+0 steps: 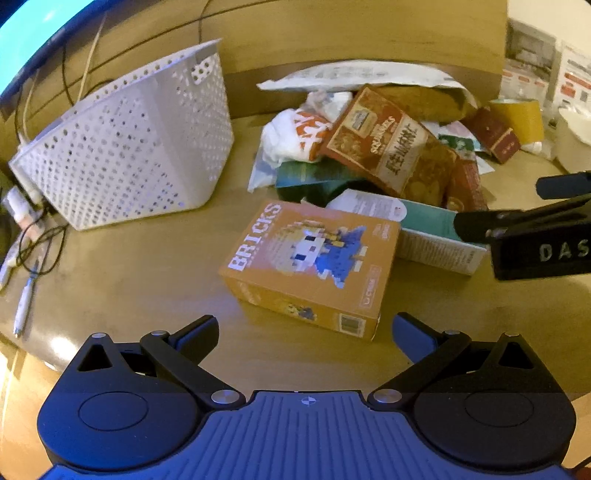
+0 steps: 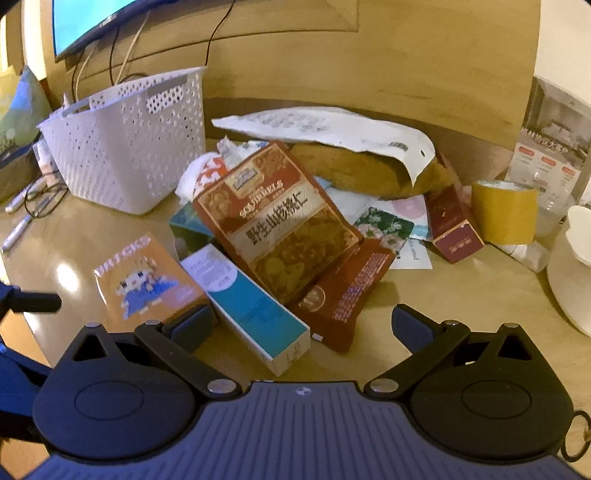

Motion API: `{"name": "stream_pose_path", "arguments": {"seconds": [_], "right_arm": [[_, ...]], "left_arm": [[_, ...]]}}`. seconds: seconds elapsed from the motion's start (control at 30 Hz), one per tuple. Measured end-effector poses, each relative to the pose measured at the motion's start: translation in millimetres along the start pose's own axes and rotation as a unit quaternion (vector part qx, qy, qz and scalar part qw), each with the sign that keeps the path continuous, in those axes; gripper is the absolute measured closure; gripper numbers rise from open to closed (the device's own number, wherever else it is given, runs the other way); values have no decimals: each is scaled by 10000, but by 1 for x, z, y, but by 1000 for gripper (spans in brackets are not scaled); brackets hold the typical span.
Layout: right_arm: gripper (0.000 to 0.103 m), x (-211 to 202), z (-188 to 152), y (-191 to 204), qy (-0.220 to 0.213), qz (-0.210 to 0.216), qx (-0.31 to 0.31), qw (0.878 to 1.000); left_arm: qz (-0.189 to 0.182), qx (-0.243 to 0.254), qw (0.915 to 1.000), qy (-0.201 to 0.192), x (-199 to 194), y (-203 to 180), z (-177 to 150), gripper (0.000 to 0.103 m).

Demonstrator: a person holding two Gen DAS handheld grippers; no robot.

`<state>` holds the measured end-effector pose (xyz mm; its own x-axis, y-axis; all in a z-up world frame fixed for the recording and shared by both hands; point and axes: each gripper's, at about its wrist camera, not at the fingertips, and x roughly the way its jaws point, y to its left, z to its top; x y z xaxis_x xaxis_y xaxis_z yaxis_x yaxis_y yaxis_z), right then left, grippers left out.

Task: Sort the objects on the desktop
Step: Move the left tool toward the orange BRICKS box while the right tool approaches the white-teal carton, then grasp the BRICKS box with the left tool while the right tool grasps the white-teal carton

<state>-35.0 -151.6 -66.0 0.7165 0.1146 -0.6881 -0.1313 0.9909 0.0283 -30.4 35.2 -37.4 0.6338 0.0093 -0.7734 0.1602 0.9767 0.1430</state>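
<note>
An orange BRICKS box (image 1: 310, 264) lies flat on the wooden desk, just ahead of my open, empty left gripper (image 1: 304, 334). It also shows in the right wrist view (image 2: 147, 280). A white and teal box (image 2: 251, 306) lies right of it, in front of my open, empty right gripper (image 2: 303, 328). A red-brown snack bag (image 2: 277, 221) leans on a pile of packets behind. A white perforated basket (image 1: 133, 147) stands at the back left, and also shows in the right wrist view (image 2: 129, 140). My right gripper shows at the right edge of the left wrist view (image 1: 524, 229).
A yellow tape roll (image 2: 504, 212), a dark red box (image 2: 452, 229) and a white bowl (image 2: 576, 266) are at the right. Pens and cables (image 1: 26, 269) lie left of the basket. A monitor (image 2: 88, 22) hangs at the back left. A white mailer bag (image 2: 332, 129) tops the pile.
</note>
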Motion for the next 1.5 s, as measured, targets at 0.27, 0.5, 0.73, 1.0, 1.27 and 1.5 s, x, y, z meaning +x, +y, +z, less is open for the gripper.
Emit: {"name": "stream_pose_path", "arguments": {"seconds": [0.27, 0.5, 0.73, 1.0, 1.27, 1.5], "right_arm": [[2, 16, -4, 6, 173, 122, -680, 9975], [20, 31, -1, 15, 316, 327, -1161, 9922], [24, 44, 3, 22, 429, 524, -1336, 9887], [23, 52, 6, 22, 475, 633, -1212, 9895], [23, 58, 0, 32, 510, 525, -1418, 9872], [23, 58, 1, 42, 485, 351, -1416, 9881]], "left_arm": [[-172, 356, 9992, -72, 10, -8, 2, 0], [-86, 718, 9973, -158, 22, -6, 6, 0], [-449, 812, 9956, -156, 36, 10, 12, 0], [-502, 703, 9961, -198, 19, 35, 10, 0], [-750, 1085, 9912, -93, 19, 53, 16, 0], [-205, 193, 9994, 221, 42, 78, 16, 0]]}}
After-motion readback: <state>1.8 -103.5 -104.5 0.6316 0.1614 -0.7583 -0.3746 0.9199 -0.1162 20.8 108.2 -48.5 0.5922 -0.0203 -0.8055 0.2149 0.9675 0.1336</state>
